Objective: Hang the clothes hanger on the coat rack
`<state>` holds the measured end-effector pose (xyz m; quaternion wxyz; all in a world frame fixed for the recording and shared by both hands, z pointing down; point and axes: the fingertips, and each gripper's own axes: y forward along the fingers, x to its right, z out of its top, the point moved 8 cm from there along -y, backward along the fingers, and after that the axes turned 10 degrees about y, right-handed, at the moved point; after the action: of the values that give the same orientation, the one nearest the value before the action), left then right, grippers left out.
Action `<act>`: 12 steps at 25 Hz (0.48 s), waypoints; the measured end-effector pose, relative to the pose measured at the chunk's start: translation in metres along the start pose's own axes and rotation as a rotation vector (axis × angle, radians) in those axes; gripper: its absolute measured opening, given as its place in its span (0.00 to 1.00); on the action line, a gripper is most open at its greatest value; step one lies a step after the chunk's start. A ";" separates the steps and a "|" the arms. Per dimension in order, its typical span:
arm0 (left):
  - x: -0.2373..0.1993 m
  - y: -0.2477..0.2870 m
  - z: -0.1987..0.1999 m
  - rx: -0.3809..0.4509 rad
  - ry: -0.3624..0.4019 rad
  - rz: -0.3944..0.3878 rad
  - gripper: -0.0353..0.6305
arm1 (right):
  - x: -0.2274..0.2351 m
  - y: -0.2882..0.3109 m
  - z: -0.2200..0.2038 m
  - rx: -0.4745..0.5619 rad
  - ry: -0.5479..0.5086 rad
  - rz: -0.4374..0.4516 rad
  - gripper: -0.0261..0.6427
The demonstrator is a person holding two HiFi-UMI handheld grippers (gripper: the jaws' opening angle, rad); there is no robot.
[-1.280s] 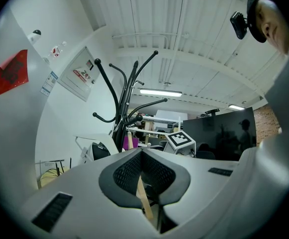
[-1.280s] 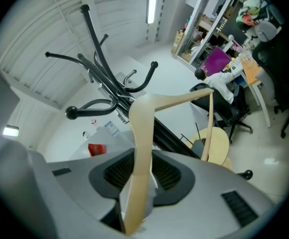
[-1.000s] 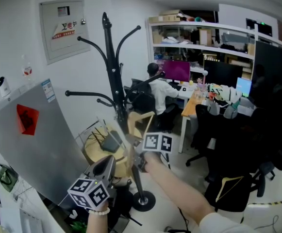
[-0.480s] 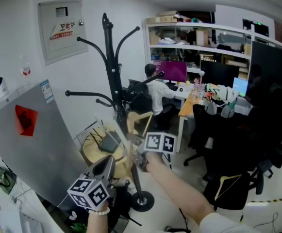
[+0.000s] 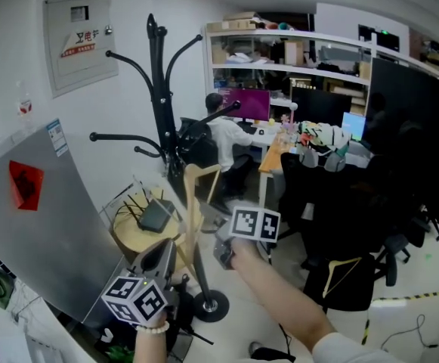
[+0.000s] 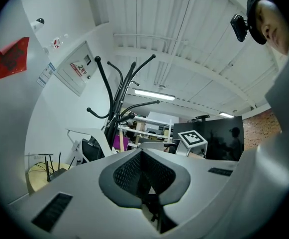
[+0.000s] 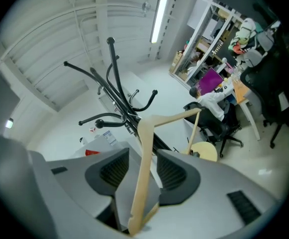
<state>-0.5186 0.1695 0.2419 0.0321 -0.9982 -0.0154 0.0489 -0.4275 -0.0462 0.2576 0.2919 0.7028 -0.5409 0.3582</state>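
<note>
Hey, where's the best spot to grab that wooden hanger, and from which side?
Take the wooden hanger by its straight sloping arm, probably at the end away from the coat rack, coming in along the arm and squeezing across its flat sides. The right tongs straddle that arm there; their jaws have just been opening and stand clear of it.

White-walled office, viewed from beside 1 corner.

A grey wall cabinet (image 5: 81, 41) hangs on the white wall (image 5: 11, 59), above a leaning grey panel (image 5: 68, 237) with 1 red sticker (image 5: 25, 184). Open shelves (image 5: 279, 48) crowded with boxes run over a desk (image 5: 272, 151), where 1 seated person (image 5: 221, 136) faces a magenta monitor (image 5: 248, 104). Black office chairs (image 5: 355, 282) stand on the pale floor (image 5: 419, 278). 1 strip light (image 7: 157, 15) glows overhead.
</note>
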 end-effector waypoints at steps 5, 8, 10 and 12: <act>0.013 -0.014 -0.009 0.007 -0.018 -0.027 0.04 | -0.003 -0.039 -0.017 0.025 -0.007 0.002 0.34; 0.023 -0.019 -0.017 0.011 -0.016 -0.027 0.04 | -0.005 -0.059 -0.028 0.023 -0.006 0.015 0.30; 0.034 -0.019 -0.021 0.014 -0.021 -0.030 0.04 | -0.006 -0.074 -0.035 0.017 0.000 0.031 0.28; 0.047 -0.016 -0.023 0.011 -0.024 -0.033 0.04 | -0.006 -0.088 -0.041 0.017 0.004 0.048 0.27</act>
<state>-0.4698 0.1856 0.2616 0.0383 -0.9969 -0.0319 0.0604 -0.3504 0.0114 0.2736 0.2784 0.6913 -0.5541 0.3710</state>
